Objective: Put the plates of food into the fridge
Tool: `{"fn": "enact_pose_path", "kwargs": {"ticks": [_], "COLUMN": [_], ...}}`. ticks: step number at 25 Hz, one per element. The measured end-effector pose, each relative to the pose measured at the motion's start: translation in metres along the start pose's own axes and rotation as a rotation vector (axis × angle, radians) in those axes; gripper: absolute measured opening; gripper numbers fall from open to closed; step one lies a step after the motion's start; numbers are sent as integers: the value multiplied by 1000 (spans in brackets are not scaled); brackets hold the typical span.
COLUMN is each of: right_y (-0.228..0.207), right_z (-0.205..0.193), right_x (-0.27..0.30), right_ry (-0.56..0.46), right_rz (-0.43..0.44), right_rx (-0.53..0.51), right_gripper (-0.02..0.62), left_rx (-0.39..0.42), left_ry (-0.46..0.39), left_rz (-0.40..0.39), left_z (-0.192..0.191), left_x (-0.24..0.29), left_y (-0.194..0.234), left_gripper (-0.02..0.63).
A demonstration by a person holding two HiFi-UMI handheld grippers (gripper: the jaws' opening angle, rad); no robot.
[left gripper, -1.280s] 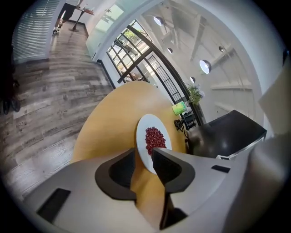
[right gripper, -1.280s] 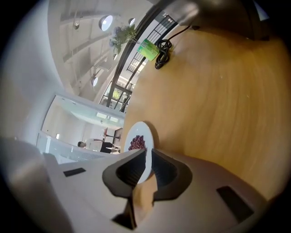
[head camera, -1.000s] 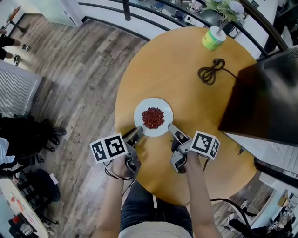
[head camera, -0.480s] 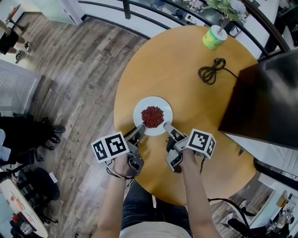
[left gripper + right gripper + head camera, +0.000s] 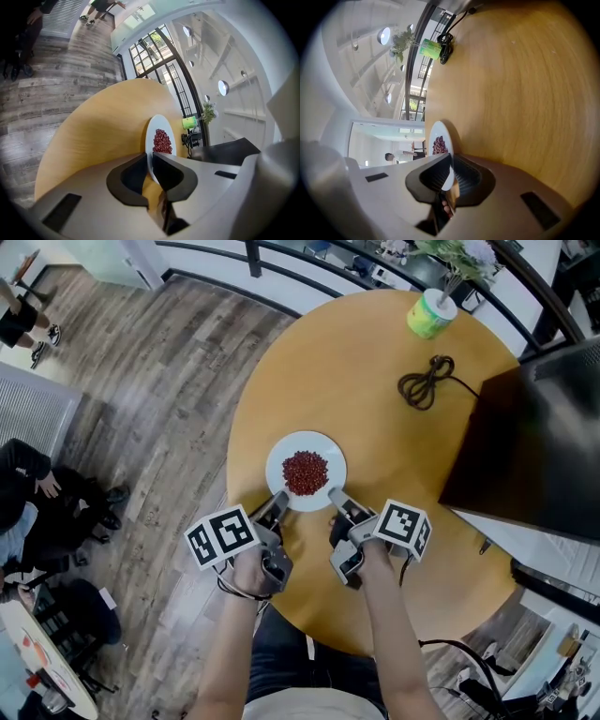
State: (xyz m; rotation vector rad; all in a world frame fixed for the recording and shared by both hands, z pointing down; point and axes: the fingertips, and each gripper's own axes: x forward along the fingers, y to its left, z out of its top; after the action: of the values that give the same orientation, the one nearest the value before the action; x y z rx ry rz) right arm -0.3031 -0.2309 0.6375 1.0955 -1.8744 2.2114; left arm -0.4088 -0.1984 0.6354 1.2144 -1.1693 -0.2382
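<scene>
Person is wearing dark blue trousers (image 5: 281,652) and a pale top (image 5: 309,707) at six o'clock. Left gripper (image 5: 277,504) and right gripper (image 5: 335,499) are showing grey bodies, black jaws, white cubes (image 5: 221,538) bearing black square markers.

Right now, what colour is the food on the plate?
The food is dark red; head view.

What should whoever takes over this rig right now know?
Left gripper: shut on the plate rim, near-left side.
Right gripper: jaws have just been closing and now pinch the rim's near-right side.
The plate, with red food, sits on the table, not yet lifted.
Done: both grips. Left to do: lift it level and carry it to the fridge. The black box at right may be it.
</scene>
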Motion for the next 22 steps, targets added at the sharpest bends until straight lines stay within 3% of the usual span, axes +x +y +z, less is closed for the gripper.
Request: {"fn": "enact_pose_path", "kwargs": {"ticks": [14, 22], "right_y": [14, 36], "right_z": [2, 8], "right_x": [-13, -39], "right_ry": [-117, -169], "right_rz": [44, 108], "right_rx": [-24, -17], "right_gripper": [26, 26], "left_rx": [9, 69], "left_ry": [-42, -56], "left_rz": [-85, -142], "left_z": [0, -2], "left_x": [-10, -21], "left_y": [-18, -54], "left_gripper": [35, 35]}}
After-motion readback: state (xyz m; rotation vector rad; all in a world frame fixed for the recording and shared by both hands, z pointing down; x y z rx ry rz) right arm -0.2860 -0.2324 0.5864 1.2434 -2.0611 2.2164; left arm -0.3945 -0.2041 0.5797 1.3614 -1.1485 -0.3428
